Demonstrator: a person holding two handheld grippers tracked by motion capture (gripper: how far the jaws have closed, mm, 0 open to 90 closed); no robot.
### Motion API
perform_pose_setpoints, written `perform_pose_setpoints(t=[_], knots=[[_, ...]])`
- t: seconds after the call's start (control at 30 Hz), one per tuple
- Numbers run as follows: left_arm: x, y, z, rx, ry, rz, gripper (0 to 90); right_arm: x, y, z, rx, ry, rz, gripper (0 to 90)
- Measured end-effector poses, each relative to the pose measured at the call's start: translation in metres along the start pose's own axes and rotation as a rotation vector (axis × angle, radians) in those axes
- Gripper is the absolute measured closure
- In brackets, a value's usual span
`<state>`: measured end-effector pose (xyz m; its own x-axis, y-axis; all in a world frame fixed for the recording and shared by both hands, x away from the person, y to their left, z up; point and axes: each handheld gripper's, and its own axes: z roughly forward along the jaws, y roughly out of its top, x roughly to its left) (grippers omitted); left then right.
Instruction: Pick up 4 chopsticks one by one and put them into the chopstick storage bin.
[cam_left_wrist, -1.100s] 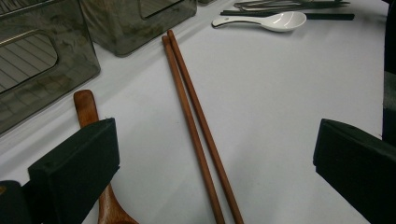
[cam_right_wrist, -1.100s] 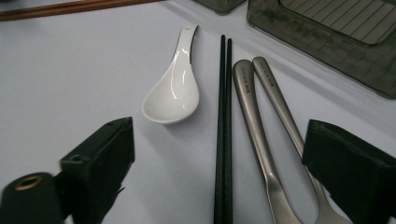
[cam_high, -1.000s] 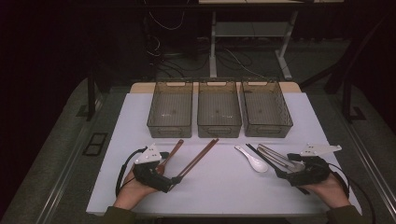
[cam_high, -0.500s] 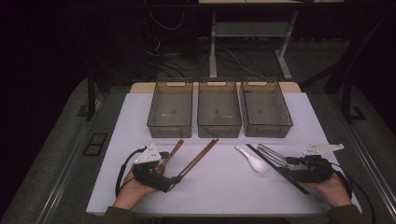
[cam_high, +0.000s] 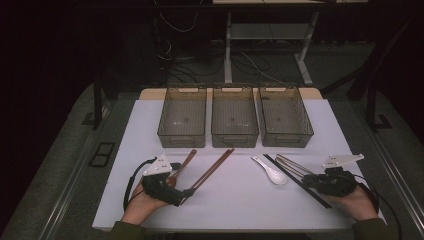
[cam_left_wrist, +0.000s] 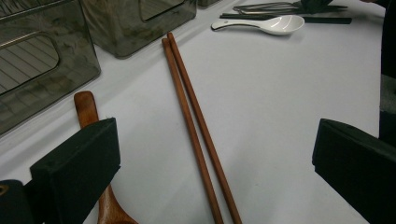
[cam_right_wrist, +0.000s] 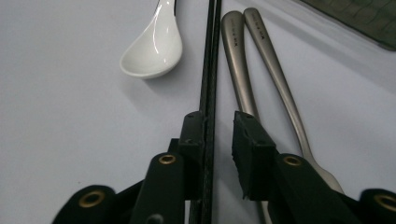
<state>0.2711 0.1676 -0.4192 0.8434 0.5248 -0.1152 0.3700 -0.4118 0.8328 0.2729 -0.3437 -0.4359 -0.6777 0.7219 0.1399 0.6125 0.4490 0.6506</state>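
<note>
The right gripper has just been closing its jaws around the pair of black chopsticks. The sticks stand between the pads, hard against one pad, while a slim gap remains to the other, so this is no grip yet: the jaws are narrowed but not clamped. I judge a little more squeeze is needed before any lift.

The black chopsticks lie flat near the front right corner of the table. Their long axis runs straight out along the jaws. In the high view that is a diagonal, from the right hand toward the back left and the middle bin. Which end is the eating tip I cannot tell. Two steel handles lie just beside them under the far pad, and a white ceramic spoon rests on the other side.

The left gripper is spread wide and holds nothing, straddling the brown chopsticks near the front left, with a wooden spoon under one jaw.
</note>
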Motion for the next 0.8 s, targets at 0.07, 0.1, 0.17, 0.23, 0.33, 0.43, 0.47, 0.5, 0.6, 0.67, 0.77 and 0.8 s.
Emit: perform_pose_setpoints(t=[0.07, 0.1, 0.17, 0.23, 0.33, 0.43, 0.47, 0.5, 0.6, 0.67, 0.77, 0.8], knots=[[0.0001, -0.0001, 0.0001, -0.002, -0.001, 0.000, 0.1, 0.0001, -0.0002, 0.0014, 0.008, -0.003, -0.002, 76.5], [0.0001, -0.0002, 0.0001, -0.002, -0.001, 0.001, 0.1, 0.0001, -0.0002, 0.0014, 0.008, -0.003, -0.002, 76.5], [0.0001, -0.0002, 0.0002, -0.002, -0.001, 0.001, 0.1, -0.0004, -0.0005, 0.0034, 0.022, -0.002, -0.009, 77.8], [0.0000, -0.0003, 0.0003, -0.003, -0.001, 0.002, 0.1, -0.0002, -0.0008, 0.0044, 0.029, -0.001, -0.011, 79.1], [-0.0005, -0.0003, 0.0002, -0.003, 0.000, 0.001, 0.1, -0.0004, -0.0008, 0.0046, 0.034, 0.002, -0.012, 79.7], [-0.0002, -0.0004, 0.0004, -0.002, 0.000, 0.001, 0.1, -0.0005, -0.0007, 0.0046, 0.036, 0.004, -0.010, 80.2], [-0.0002, -0.0004, 0.0004, -0.002, 0.000, 0.001, 0.1, -0.0006, -0.0008, 0.0047, 0.035, 0.005, -0.011, 80.2], [-0.0002, -0.0004, 0.0005, -0.002, -0.001, 0.001, 0.1, -0.0006, -0.0008, 0.0047, 0.036, 0.005, -0.011, 80.2], [-0.0003, -0.0005, 0.0005, -0.001, -0.001, 0.001, 0.1, -0.0006, -0.0008, 0.0047, 0.035, 0.007, -0.012, 80.2], [-0.0003, -0.0005, 0.0005, -0.001, -0.001, 0.002, 0.1, -0.0005, -0.0007, 0.0046, 0.035, 0.008, -0.011, 80.2], [-0.0001, -0.0005, 0.0005, 0.002, -0.002, 0.002, 0.1, -0.0002, -0.0006, 0.0046, 0.034, 0.011, -0.010, 80.2], [-0.0002, -0.0005, 0.0005, 0.002, -0.001, 0.002, 0.1, -0.0002, -0.0006, 0.0046, 0.034, 0.011, -0.010, 80.2]])
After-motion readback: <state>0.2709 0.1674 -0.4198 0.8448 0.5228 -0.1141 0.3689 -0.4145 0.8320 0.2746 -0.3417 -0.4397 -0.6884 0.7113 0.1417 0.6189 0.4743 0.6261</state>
